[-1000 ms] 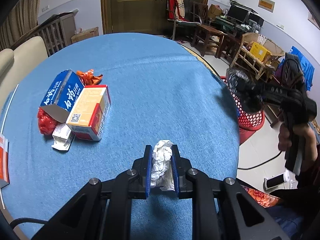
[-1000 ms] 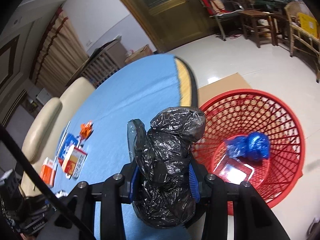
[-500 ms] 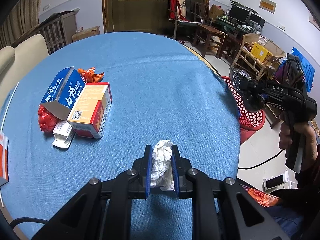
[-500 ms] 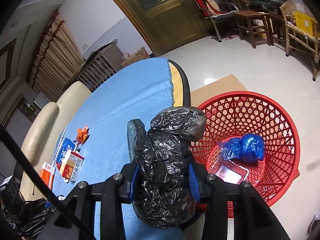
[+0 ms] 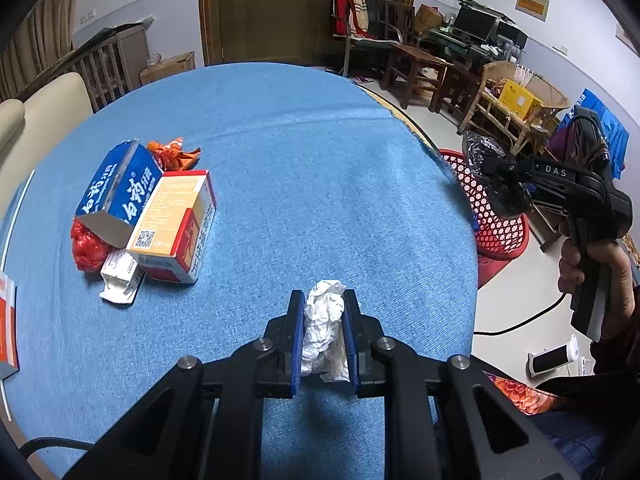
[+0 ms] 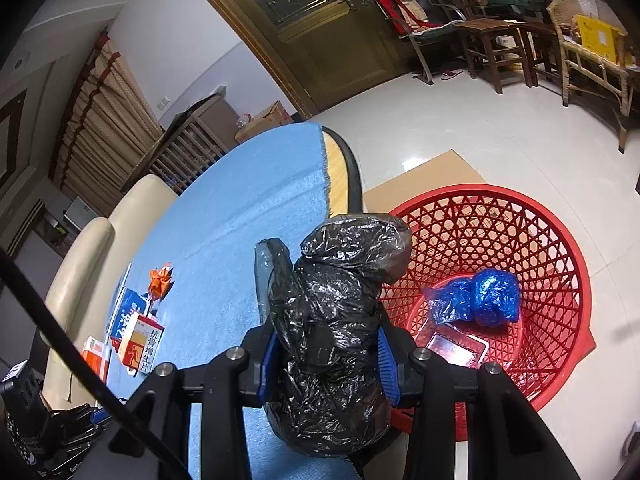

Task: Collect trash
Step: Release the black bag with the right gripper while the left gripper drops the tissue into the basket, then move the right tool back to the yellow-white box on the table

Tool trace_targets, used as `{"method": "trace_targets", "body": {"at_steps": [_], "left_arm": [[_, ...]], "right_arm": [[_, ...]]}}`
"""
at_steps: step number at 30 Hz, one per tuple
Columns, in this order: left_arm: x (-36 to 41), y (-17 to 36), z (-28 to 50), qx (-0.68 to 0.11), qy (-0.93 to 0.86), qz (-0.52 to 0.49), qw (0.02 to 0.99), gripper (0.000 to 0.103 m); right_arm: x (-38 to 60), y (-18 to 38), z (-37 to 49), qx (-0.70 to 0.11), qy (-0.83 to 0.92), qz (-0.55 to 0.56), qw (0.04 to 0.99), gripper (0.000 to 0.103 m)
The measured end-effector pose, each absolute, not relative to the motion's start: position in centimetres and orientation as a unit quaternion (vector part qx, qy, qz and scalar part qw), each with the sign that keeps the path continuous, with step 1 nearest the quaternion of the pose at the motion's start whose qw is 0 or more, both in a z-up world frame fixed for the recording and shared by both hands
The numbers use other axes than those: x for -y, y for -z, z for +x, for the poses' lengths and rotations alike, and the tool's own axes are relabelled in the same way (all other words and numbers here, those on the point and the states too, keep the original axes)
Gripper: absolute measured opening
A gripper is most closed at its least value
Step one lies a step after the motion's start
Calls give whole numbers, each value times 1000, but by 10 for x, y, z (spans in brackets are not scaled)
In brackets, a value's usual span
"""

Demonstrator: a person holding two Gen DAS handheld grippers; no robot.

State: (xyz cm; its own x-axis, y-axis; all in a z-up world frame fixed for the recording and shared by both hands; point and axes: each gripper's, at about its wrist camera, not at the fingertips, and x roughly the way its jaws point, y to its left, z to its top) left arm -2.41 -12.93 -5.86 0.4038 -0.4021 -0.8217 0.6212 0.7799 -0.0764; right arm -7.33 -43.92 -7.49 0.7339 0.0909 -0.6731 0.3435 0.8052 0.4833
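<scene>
Blue tablecloth (image 5: 280, 168) below; my left gripper (image 5: 323, 334) clamps crumpled tissue (image 5: 324, 320); my right gripper (image 6: 326, 344) clamps a black bag (image 6: 336, 320) beside the red basket (image 6: 560, 240).

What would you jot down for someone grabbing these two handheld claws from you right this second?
Left gripper: shut on a crumpled white tissue, over the blue tablecloth.
Right gripper: shut on a black plastic bag, near the table edge beside the red basket.
Done: a blue bag and a flat packet lie in the basket.
Left: drop both held pieces in, then fetch the boxes and orange wrapper.
</scene>
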Motion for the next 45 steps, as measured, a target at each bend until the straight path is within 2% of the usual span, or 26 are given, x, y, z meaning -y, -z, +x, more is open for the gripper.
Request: {"method": "trace_targets", "body": {"at_steps": [9, 24, 26, 28, 31, 33, 35, 45], "left_arm": [[164, 42, -21, -432, 335, 145, 824, 19], [289, 25, -12, -407, 423, 160, 794, 19], [304, 28, -9, -415, 430, 152, 787, 19], [317, 31, -6, -424, 437, 144, 780, 20], [335, 38, 0, -443, 446, 131, 767, 33], [343, 39, 0, -442, 446, 132, 767, 48], [346, 38, 0, -435, 443, 133, 772, 57], [309, 42, -3, -431, 419, 146, 785, 60]], "right_arm": [[470, 73, -88, -338, 104, 325, 877, 45], [528, 83, -135, -320, 159, 369, 858, 45], [532, 86, -138, -323, 157, 376, 854, 49], [537, 87, -142, -325, 159, 381, 851, 58], [541, 89, -148, -321, 164, 389, 848, 67], [546, 90, -154, -318, 166, 396, 845, 67], [549, 90, -158, -316, 172, 398, 844, 67], [542, 85, -157, -316, 167, 394, 847, 67]]}}
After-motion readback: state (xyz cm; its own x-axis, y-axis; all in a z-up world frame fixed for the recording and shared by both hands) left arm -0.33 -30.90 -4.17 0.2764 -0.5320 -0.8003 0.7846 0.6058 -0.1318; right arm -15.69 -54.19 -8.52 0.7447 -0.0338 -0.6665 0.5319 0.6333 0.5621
